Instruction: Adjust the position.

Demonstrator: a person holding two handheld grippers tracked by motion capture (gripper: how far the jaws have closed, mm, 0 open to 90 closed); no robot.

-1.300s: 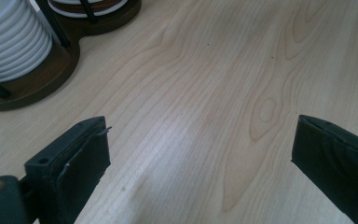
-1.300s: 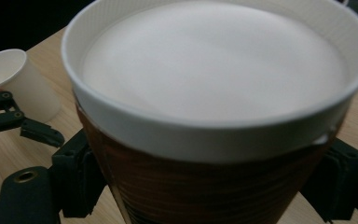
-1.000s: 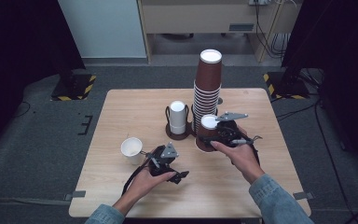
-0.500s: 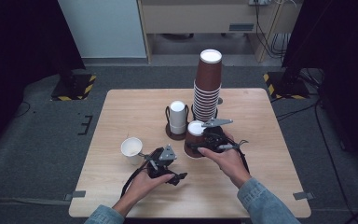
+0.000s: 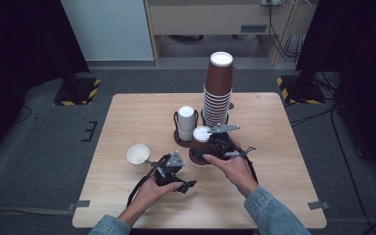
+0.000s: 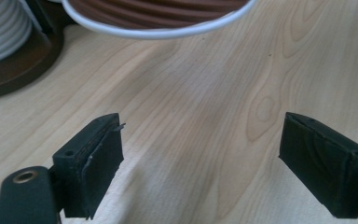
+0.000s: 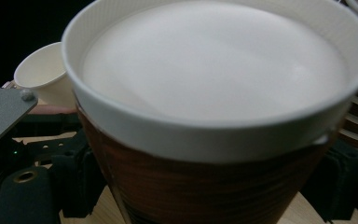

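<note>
Between right gripper (image 5: 210, 147) jaws, clamped upside-down brown cup (image 7: 214, 140), left gripper (image 6: 200, 163) jaws apart, empty

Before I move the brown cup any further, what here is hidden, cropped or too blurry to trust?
- Brown cup base: cut off by the bottom edge in the right gripper view; in the high view the right gripper and hand cover it.
- Right jaws' contact with the cup: dark and blurred in the right gripper view.
- White cup contents: too small in the high view.
- Left gripper view: top edge crops the cup rim.
</note>
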